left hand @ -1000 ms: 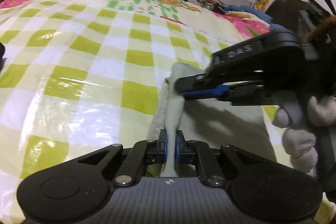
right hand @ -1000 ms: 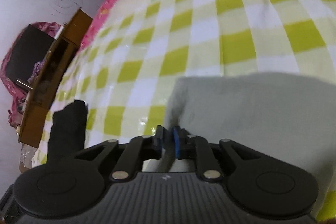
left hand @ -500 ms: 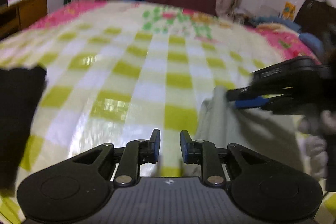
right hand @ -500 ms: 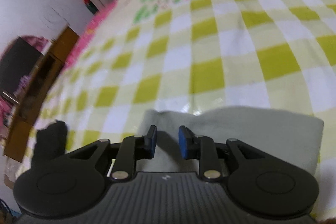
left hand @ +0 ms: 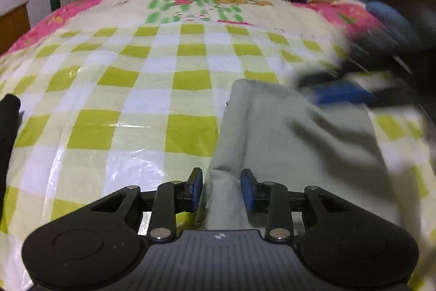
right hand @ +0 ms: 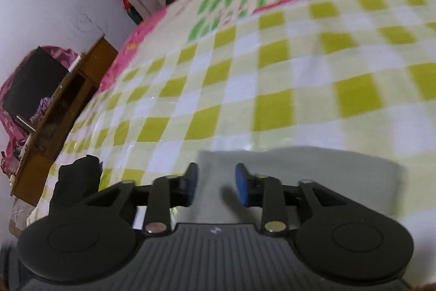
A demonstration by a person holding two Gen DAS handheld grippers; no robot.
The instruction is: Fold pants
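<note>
Both grippers have let go since 1 second ago, when each was pinched on the pale grey pants (left hand: 294,143). Now the left gripper (left hand: 221,186) has its blue pads parted and opening further; a raised ridge of cloth stands between them, but the pads do not press on it. The right gripper (right hand: 215,183) is also released and widening, hovering over flat cloth with nothing held. In the left view it (left hand: 354,92) shows only as a dark blur at the far right.

The pants (right hand: 299,176) lie on a bed (left hand: 114,127) covered in a yellow-green check sheet under glossy plastic. They look already folded into a compact block, with a rolled edge along the left side. A black cloth (right hand: 73,187) lies apart near the bed's left edge.

Judging by the soft folds, the fabric is light, limp and slightly fleecy, so it should sag wherever unsupported and slide easily on the slick sheet. Best hold would be the 2 corners of 1 folded edge, pinching all layers together.
</note>
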